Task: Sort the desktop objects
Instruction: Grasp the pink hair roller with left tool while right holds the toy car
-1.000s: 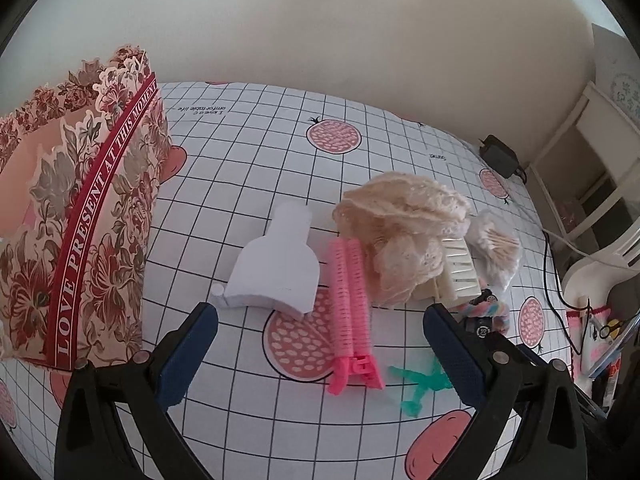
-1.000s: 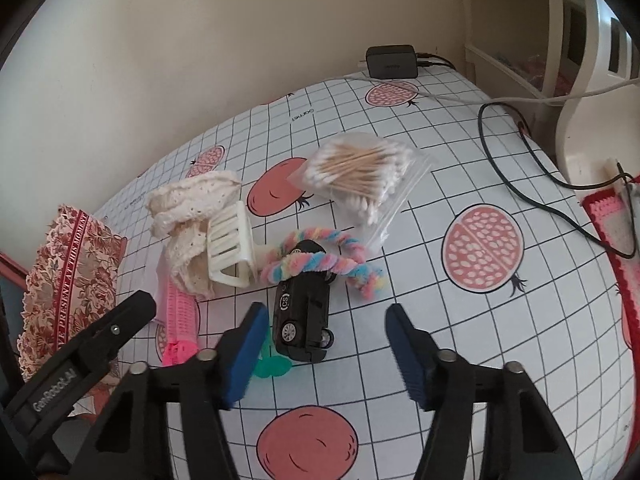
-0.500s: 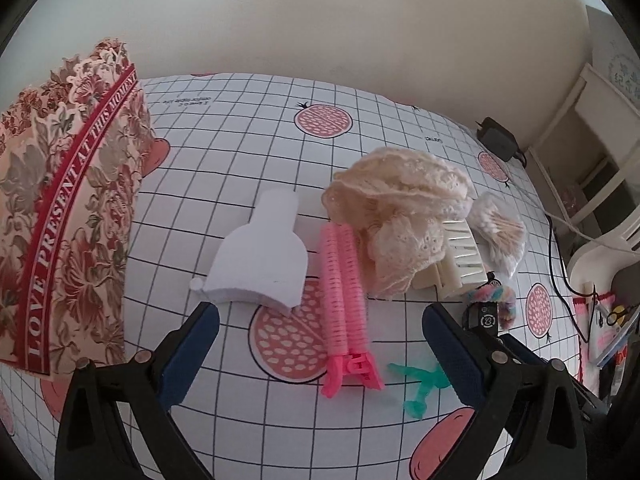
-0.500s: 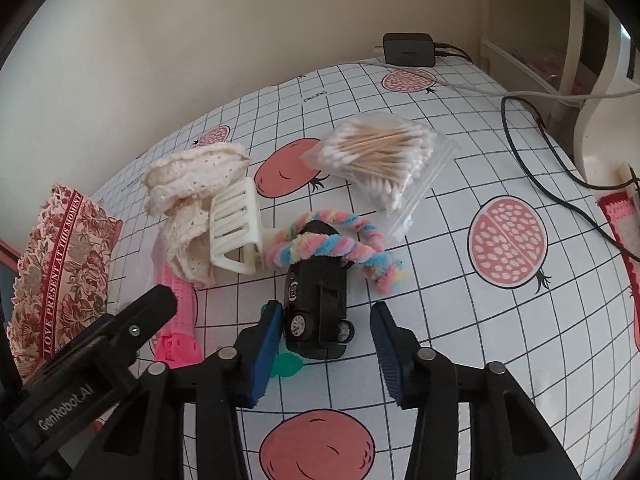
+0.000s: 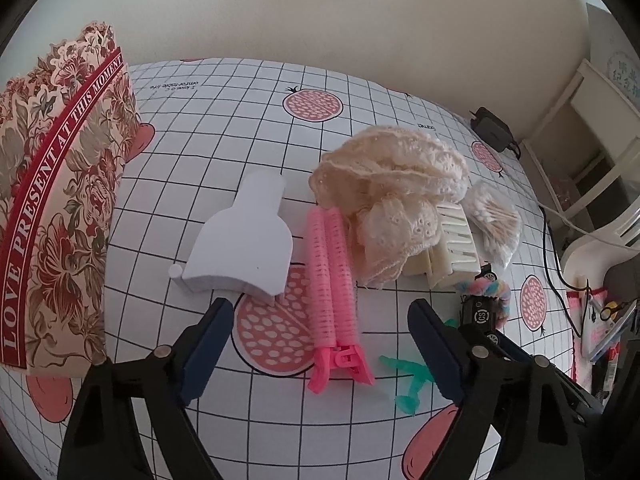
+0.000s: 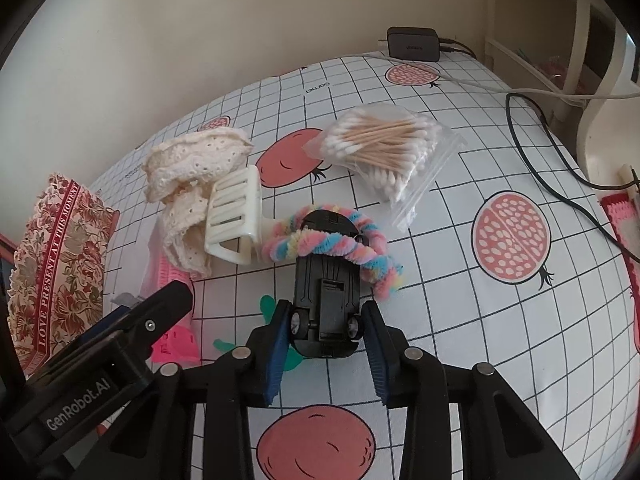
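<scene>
Right gripper closing on car; fingers at wheels, car on table, nose under chenille ring. Left gripper wide, narrowing, empty, over curler. Risk: ring drags along on lift; wheels slip from fingers.

blk toy car | underside up | under pastel twist loop
</scene>
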The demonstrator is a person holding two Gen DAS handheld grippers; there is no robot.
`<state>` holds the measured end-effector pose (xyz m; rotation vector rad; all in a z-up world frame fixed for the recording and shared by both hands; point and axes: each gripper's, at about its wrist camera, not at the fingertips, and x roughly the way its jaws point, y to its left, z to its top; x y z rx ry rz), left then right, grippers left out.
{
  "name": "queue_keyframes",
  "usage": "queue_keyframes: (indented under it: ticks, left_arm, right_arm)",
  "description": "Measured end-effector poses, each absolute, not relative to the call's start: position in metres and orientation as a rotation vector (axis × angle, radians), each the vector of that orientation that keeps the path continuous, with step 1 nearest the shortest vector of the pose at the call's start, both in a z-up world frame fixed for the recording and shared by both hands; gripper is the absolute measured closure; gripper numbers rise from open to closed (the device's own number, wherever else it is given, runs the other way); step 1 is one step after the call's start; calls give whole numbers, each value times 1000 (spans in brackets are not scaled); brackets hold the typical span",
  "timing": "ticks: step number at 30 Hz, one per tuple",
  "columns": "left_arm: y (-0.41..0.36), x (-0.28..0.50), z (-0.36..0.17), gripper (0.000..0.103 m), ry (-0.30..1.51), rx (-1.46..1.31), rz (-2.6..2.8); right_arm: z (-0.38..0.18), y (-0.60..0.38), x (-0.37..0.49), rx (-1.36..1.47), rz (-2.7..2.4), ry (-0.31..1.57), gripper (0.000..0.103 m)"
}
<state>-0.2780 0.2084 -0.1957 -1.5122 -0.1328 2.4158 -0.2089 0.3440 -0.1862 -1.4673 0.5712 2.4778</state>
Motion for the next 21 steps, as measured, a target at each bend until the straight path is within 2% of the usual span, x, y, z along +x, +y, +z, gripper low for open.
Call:
queue_keyframes:
  ticks: [10,21]
  left_arm:
    - [205,-276,-196,19,-154,-1529,2404]
    - [209,-276,-203,23,-92,-1573,2417]
  right_arm:
    - [-183,343,-210,-1474,2471,593,65]
    - [-183,345,-209,-1499,2452,642,66]
